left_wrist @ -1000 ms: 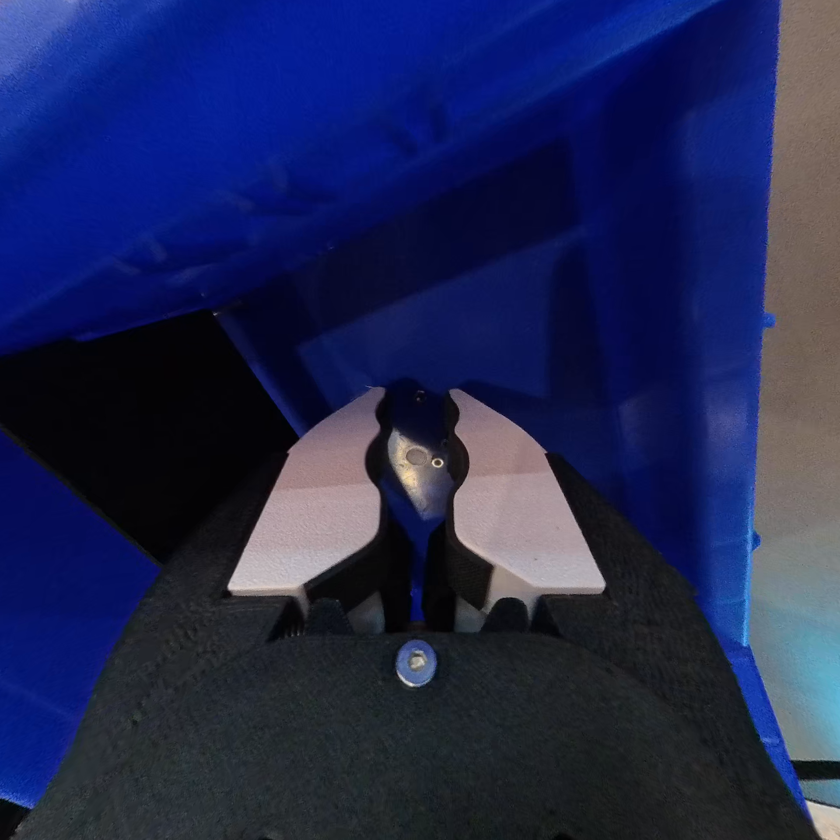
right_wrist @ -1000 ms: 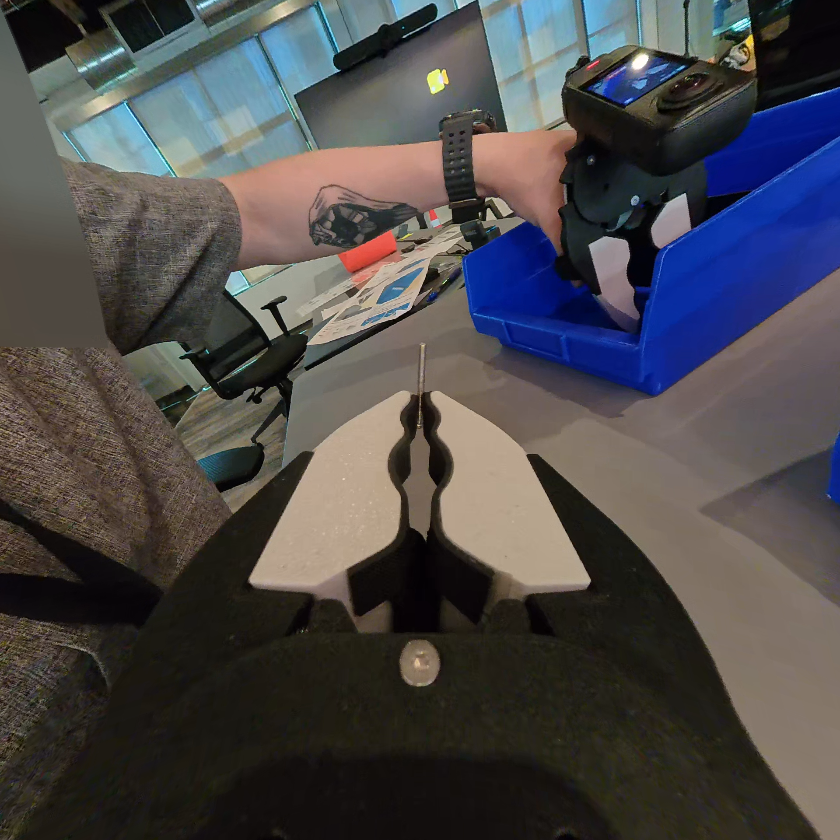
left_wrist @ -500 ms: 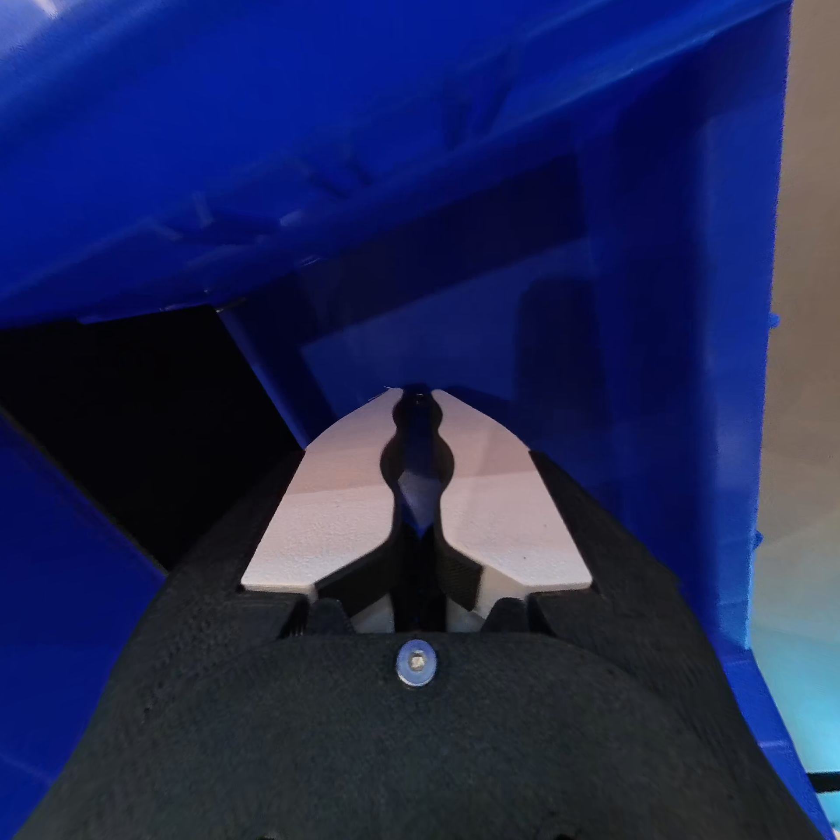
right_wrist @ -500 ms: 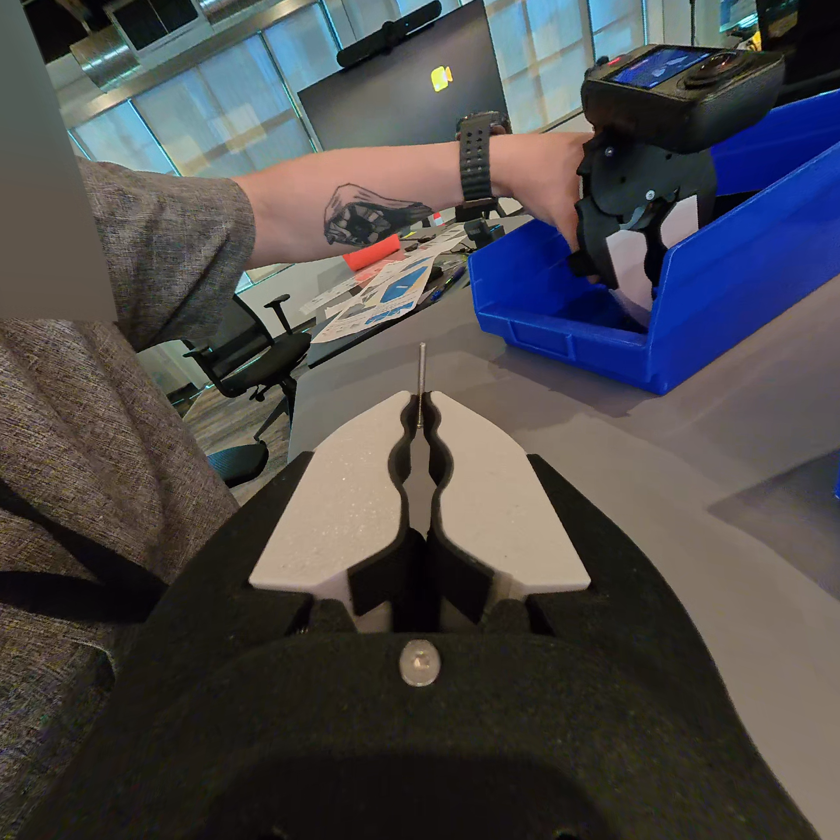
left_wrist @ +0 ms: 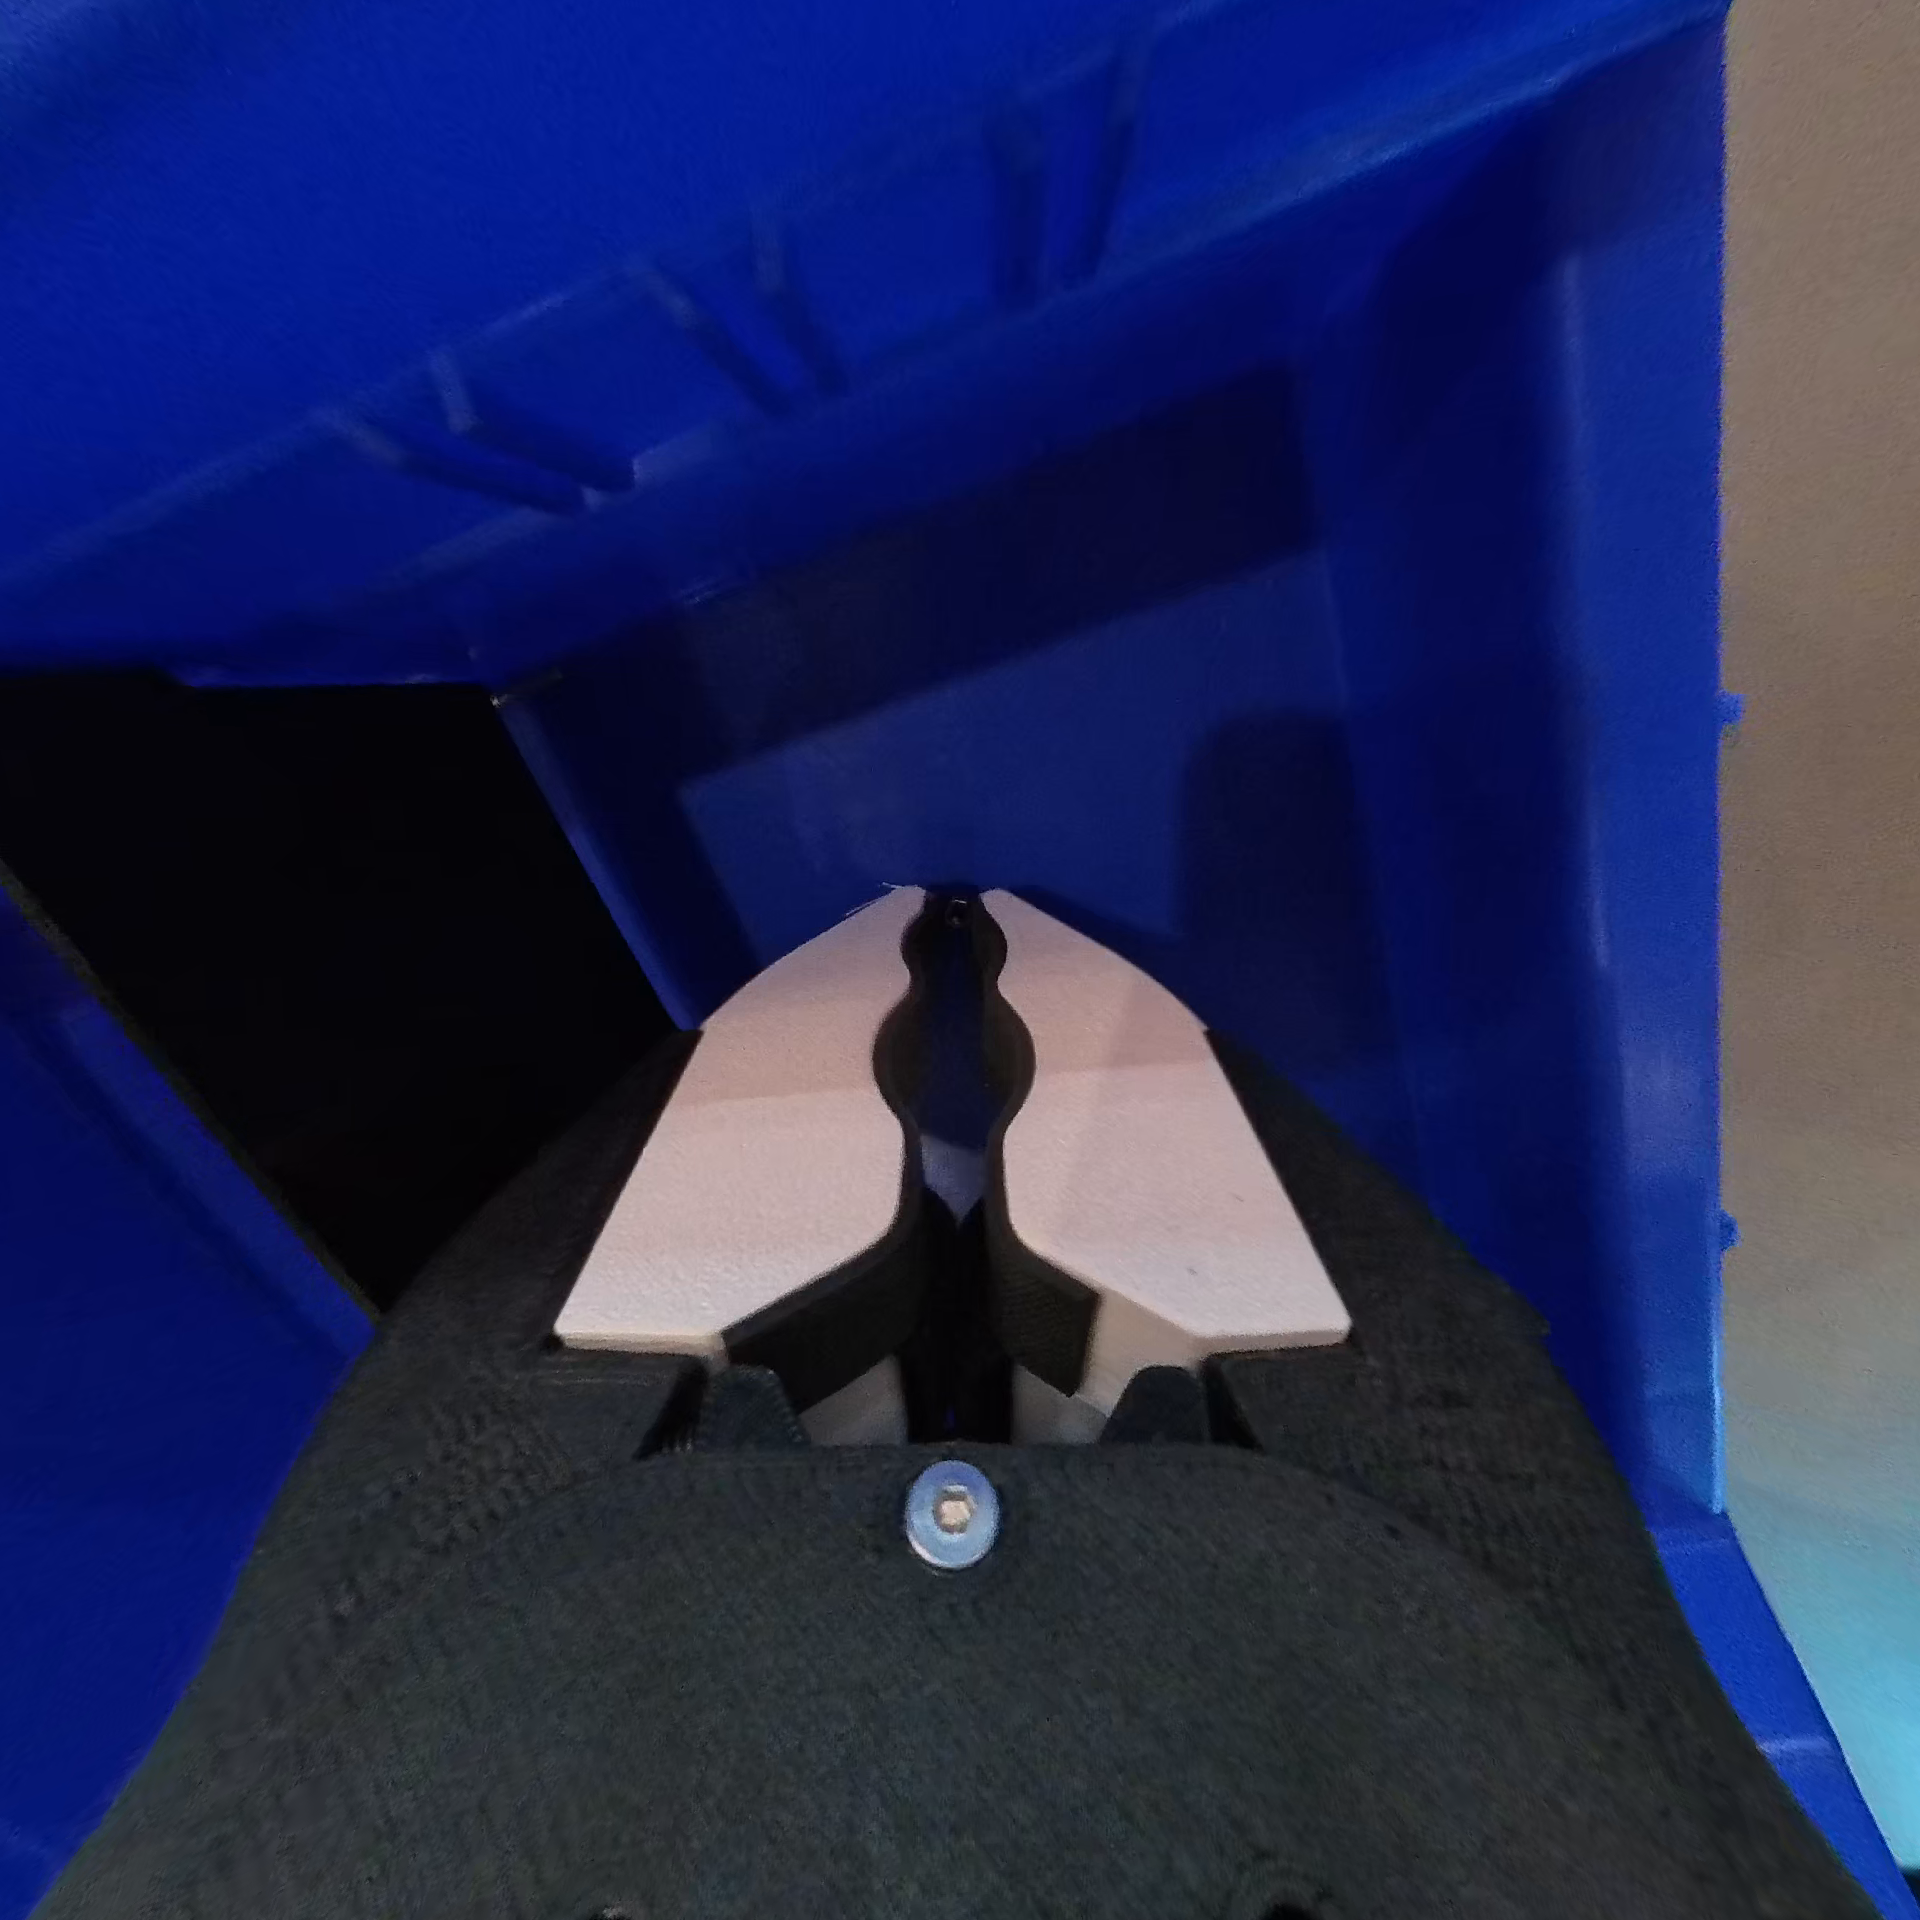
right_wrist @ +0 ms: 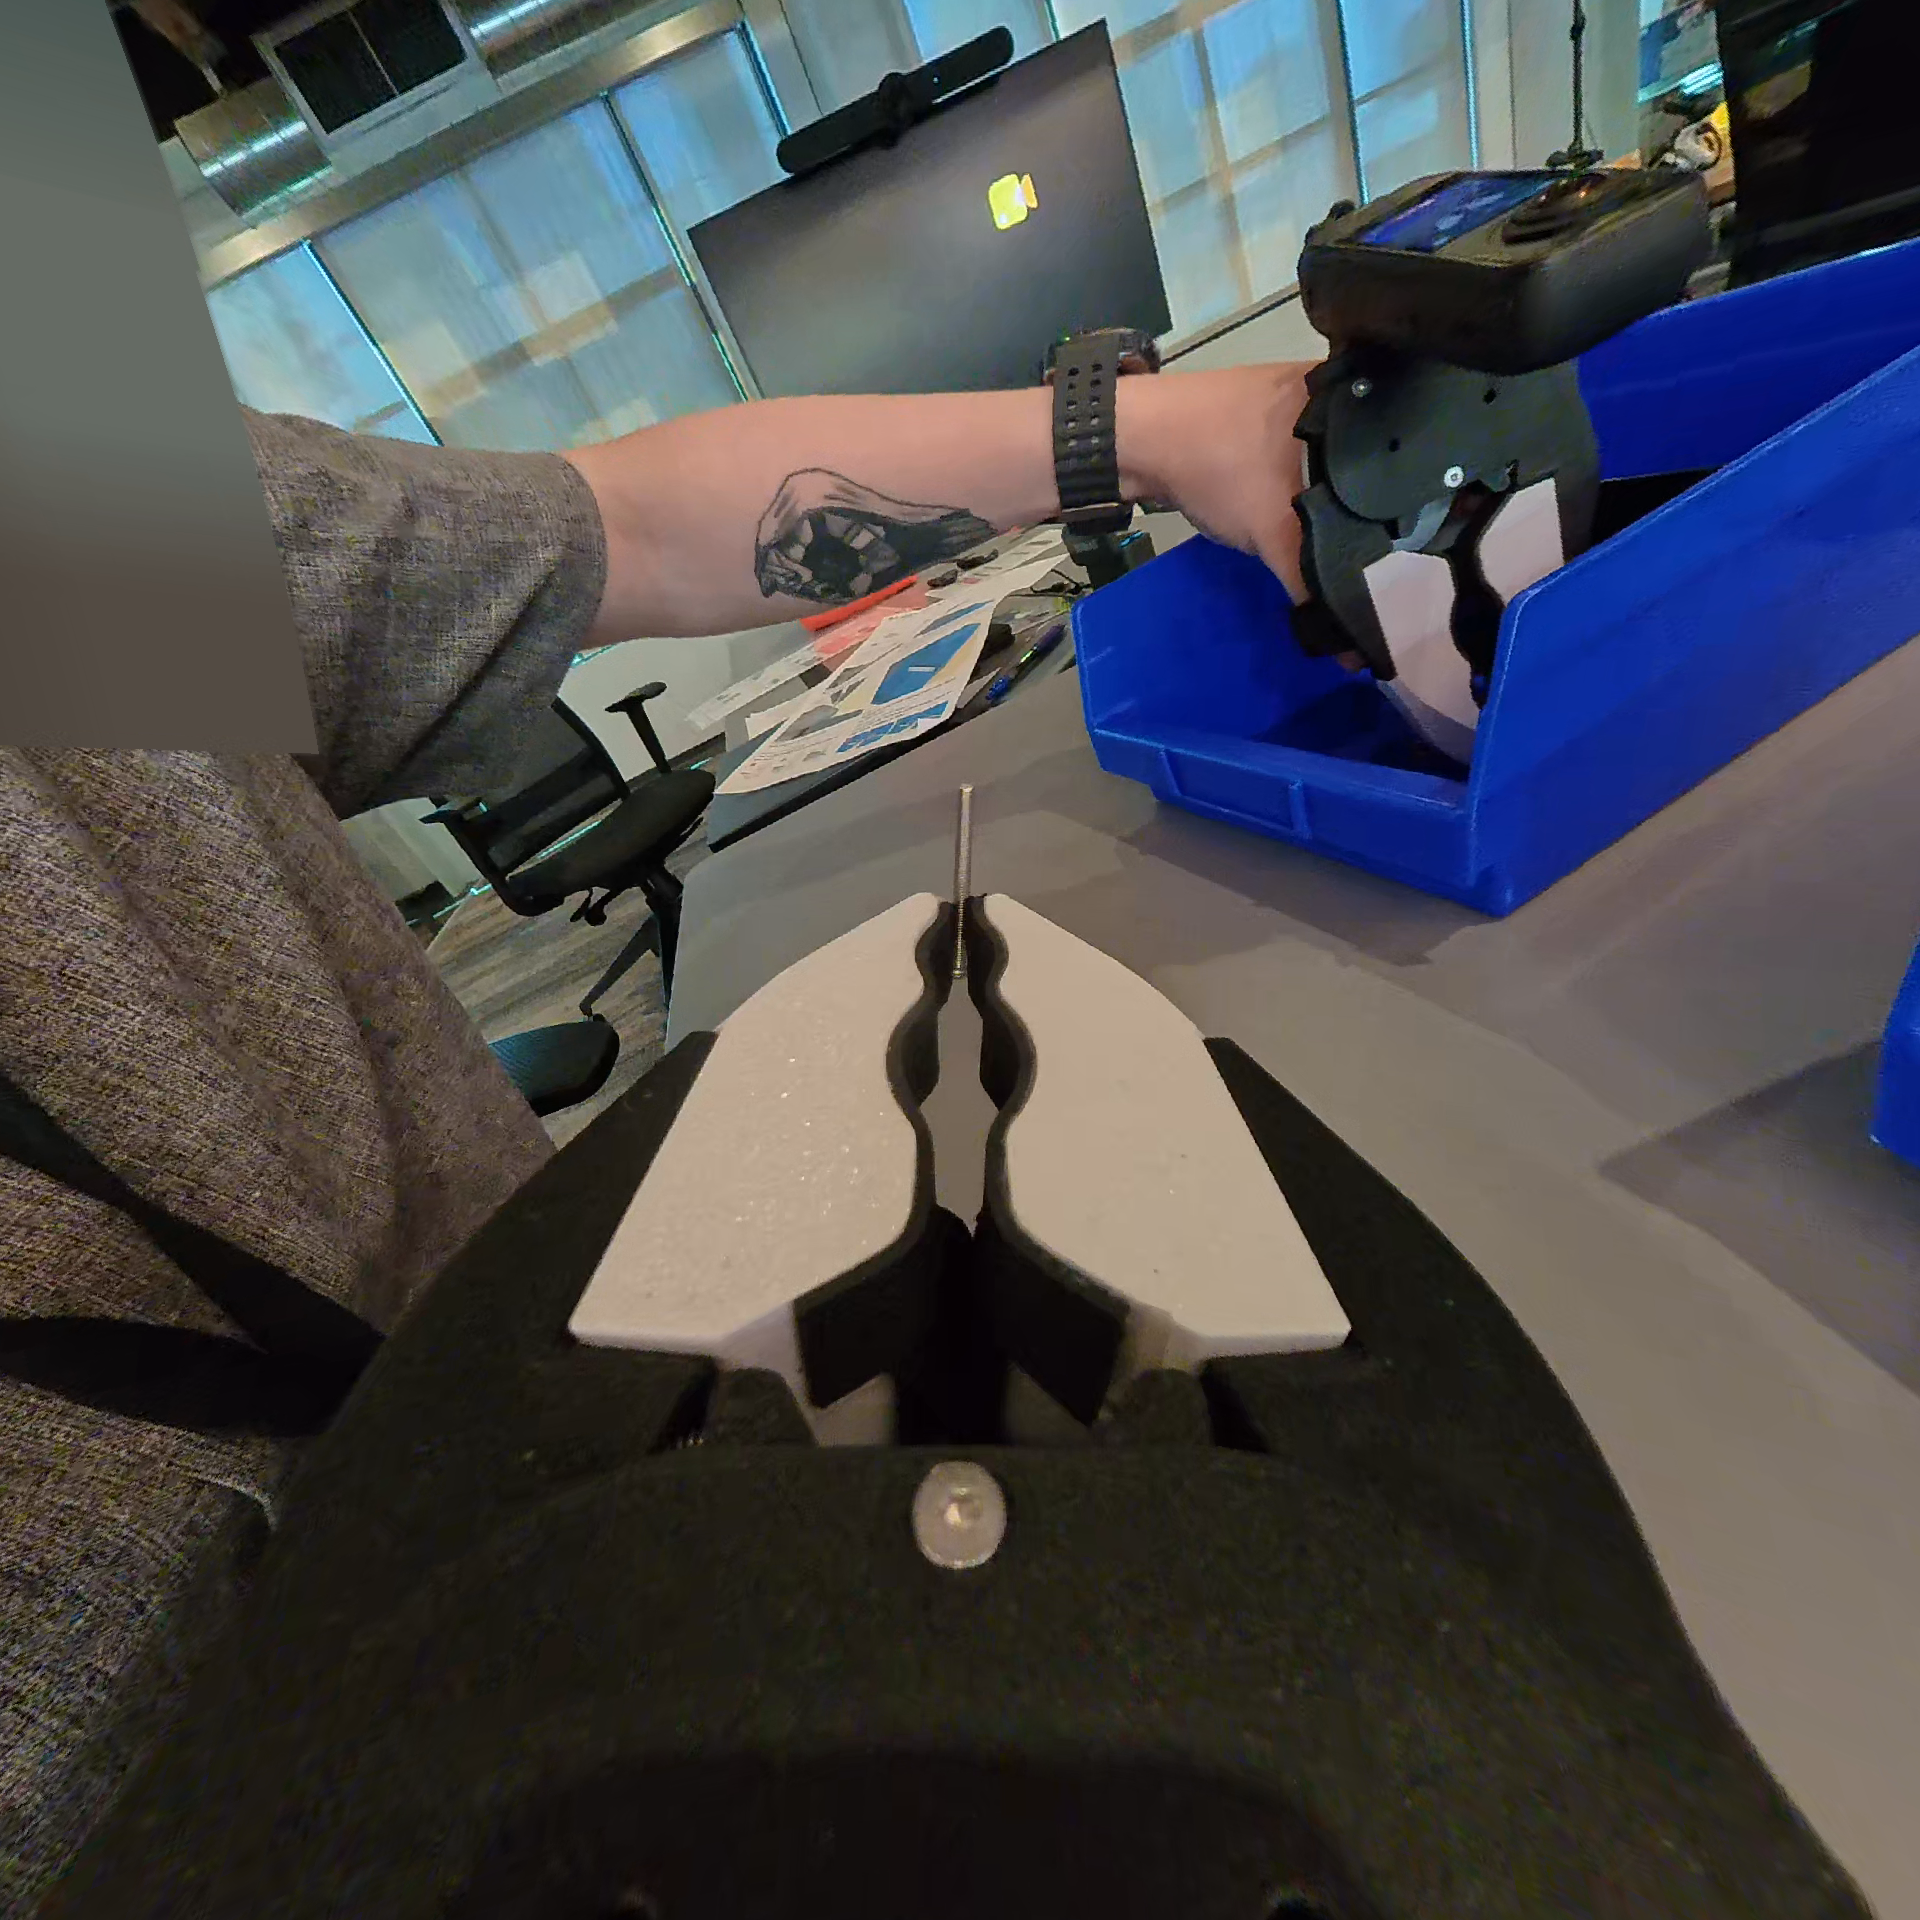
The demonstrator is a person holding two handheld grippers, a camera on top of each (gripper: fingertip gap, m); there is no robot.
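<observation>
Inside the blue bin (left_wrist: pixel 1507 727), left gripper (left_wrist: pixel 954 904) is nose-down near a bottom corner, fingers drawn together at the tips with only a sliver of gap. A tiny dark speck sits right at the tip line; can't tell if it's a pinched part or just shadow. Bin walls close in on three sides of the gripper, and a black void opens to one side of it.

Outside the bin, near its low front wall and above the grey worktop (right_wrist: pixel 1455 1091), right gripper (right_wrist: pixel 964 914) is clamped on a long thin threaded screw (right_wrist: pixel 965 842). Only the bottom end is caught, in the foremost notch; most of the shank sticks straight out ahead, roughly in line with the fingers. My read: a grip that short on a part that slender can pivot easily, so steady squeeze and no side load on the free end. Screw isn't touching the worktop or the bin.

Around the bin:
- person's hand (right_wrist: pixel 1226 468) on the left gripper's handle, black wristwatch (right_wrist: pixel 1086 436) behind it, forearm spanning the approach to the bin's open side
- printed leaflets (right_wrist: pixel 883 696) and a red item on a worktop behind the bin
- office chair (right_wrist: pixel 592 831) farther off from the bin
- edge of a second blue bin (right_wrist: pixel 1901 1060) on the opposite side, apart

Worktop between the screw and the bin's front wall shows nothing lying on it.
</observation>
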